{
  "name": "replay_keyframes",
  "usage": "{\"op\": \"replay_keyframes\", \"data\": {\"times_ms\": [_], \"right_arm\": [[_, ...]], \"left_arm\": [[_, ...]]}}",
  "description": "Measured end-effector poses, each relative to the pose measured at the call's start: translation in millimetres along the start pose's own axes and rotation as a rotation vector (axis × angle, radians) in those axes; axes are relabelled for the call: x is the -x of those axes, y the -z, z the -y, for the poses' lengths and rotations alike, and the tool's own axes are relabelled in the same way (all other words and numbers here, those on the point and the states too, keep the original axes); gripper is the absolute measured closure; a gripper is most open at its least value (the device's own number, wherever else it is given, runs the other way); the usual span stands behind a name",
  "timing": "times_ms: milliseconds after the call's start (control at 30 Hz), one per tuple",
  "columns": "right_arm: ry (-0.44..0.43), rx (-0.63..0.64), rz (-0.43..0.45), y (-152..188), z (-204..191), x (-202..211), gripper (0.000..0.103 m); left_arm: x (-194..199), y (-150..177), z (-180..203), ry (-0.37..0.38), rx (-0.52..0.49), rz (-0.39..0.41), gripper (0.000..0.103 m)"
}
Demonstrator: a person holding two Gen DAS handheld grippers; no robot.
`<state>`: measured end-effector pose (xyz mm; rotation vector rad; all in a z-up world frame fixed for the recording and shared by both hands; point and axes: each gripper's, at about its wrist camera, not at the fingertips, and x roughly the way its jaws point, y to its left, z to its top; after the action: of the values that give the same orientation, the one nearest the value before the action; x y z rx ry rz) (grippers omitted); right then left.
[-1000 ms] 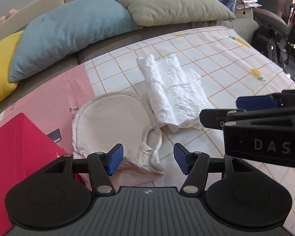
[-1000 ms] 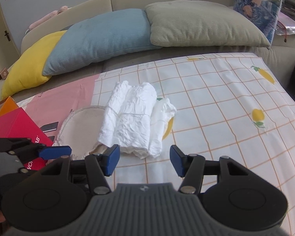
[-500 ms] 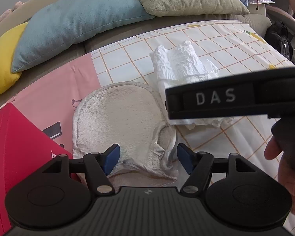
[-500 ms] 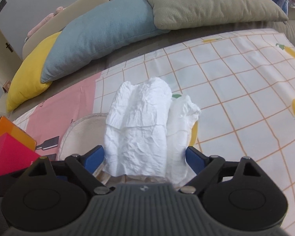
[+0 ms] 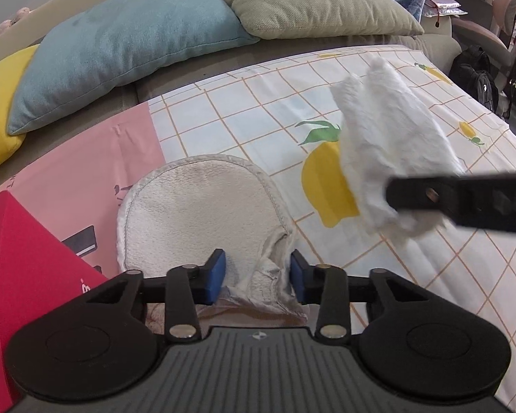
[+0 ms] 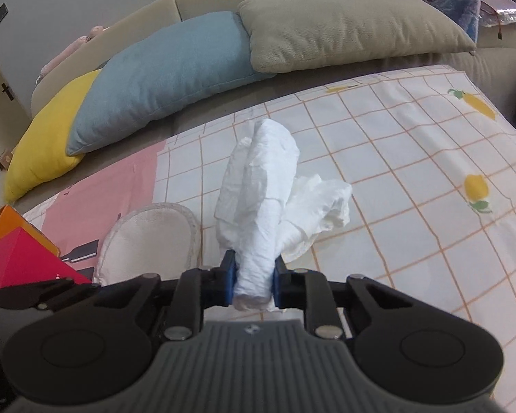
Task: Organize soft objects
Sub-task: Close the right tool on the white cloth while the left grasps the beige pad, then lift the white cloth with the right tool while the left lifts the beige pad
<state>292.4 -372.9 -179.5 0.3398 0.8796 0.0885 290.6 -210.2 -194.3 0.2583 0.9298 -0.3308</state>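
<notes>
- White crumpled cloth (image 6: 258, 206) is pinched at its near end by the right gripper (image 6: 254, 284); its fingers (image 6: 228, 280) have just been closing and now press on the roll from both sides.
- That roll runs lengthwise away from the right gripper, near to far, and appears lifted off the checked sheet (image 6: 412, 172), with a loose fold hanging to its right.
- Seen from the left wrist view, the same cloth hangs to the right above the lemon print.
- Left gripper (image 5: 256, 277) has its fingers (image 5: 215, 275) partly closed; they have just been closing on the bunched near edge of the beige mitt (image 5: 203, 213), and the right-hand pad touches the fabric. Whether the grip is firm cannot be told.
- The mitt lies flat, rounded end far, cuff near, directly ahead of the left gripper, left of the white cloth and just right of the red box (image 5: 24, 268).
- Each hand is nearest its own piece, so the coming sort likely depends on keeping them apart.
</notes>
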Motion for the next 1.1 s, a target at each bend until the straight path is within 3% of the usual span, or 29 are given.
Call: {"op": "replay_keyframes", "data": {"times_ms": [67,133,167,567,767,900,1100], "right_arm": [[-0.007,-0.026,-0.009,9,3,12,0.084],[-0.013,-0.042,-0.019,18,5,21,0.084],[-0.012,-0.043,-0.026,22,4,25,0.084],[0.054,-0.076,-0.060,59,0,71,0.084],[0.024,-0.046,-0.065,81,-20,103,0.084],[-0.005,-0.008,-0.082,96,-39,122,0.084],[-0.029,0.004,-0.149,128,-55,135,0.084]], "left_arm": [[-1,-2,-2,0.004,0.018,0.000,0.069],[1,-2,-3,0.027,0.029,0.013,0.083],[4,-2,-2,0.022,0.024,0.026,0.084],[93,25,7,0.144,0.025,0.132,0.085],[144,41,3,0.183,0.039,0.176,0.085],[167,58,3,0.170,-0.005,0.150,0.085],[181,115,1,0.204,-0.017,0.083,0.084]]}}
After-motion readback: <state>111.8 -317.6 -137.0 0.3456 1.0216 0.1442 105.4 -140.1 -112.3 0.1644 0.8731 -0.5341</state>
